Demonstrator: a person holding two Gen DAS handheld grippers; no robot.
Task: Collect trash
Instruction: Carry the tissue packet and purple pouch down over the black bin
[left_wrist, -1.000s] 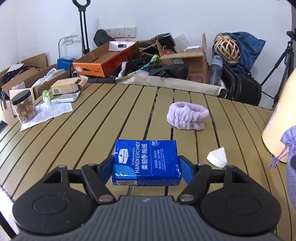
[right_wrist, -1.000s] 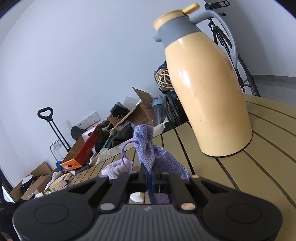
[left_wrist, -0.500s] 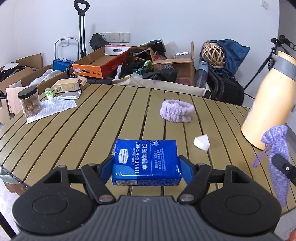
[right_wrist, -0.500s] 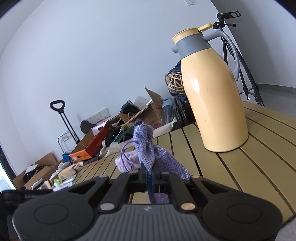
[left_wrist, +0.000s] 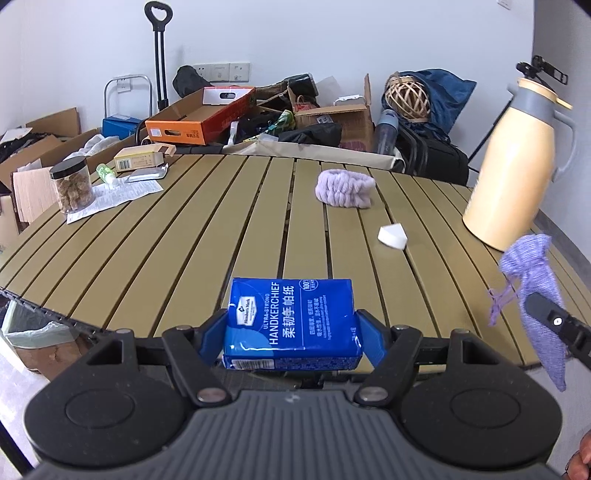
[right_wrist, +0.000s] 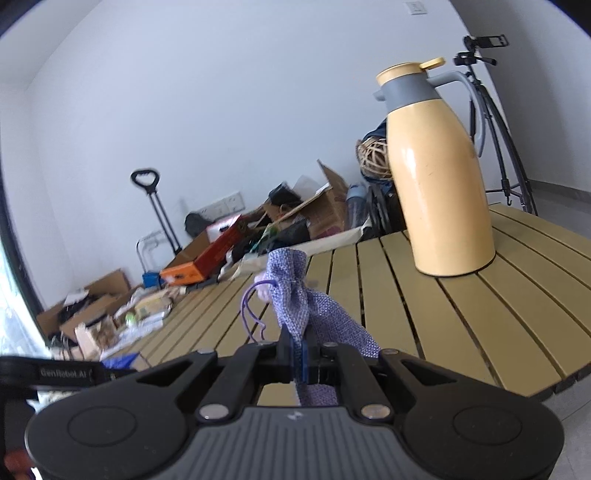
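Your left gripper (left_wrist: 291, 328) is clamped on a blue tissue pack (left_wrist: 291, 326) — its blue pads press both short sides, and the pack sits level between them, label up, held over the near edge of the slatted table (left_wrist: 184, 240). Your right gripper (right_wrist: 295, 354) is pinched fully together on a purple drawstring pouch (right_wrist: 295, 295); the cloth stands up above the fingertips and hangs below them, with its cord looping off to the left. In the left wrist view that pouch shows at the right side, off the table's near right edge, dangling from the dark fingertip.

On the table, a white wedge-shaped sponge (left_wrist: 392, 236) lies right of the middle, and a lilac fluffy band (left_wrist: 344, 188) lies beyond it toward the far edge, apart from it. A yellow thermos jug (right_wrist: 439, 177) stands upright at the right edge. Near the far left corner a jar with a black lid (left_wrist: 72, 184) rests on a printed sheet (left_wrist: 122, 194) — a small carton (left_wrist: 142, 158) lies just behind.
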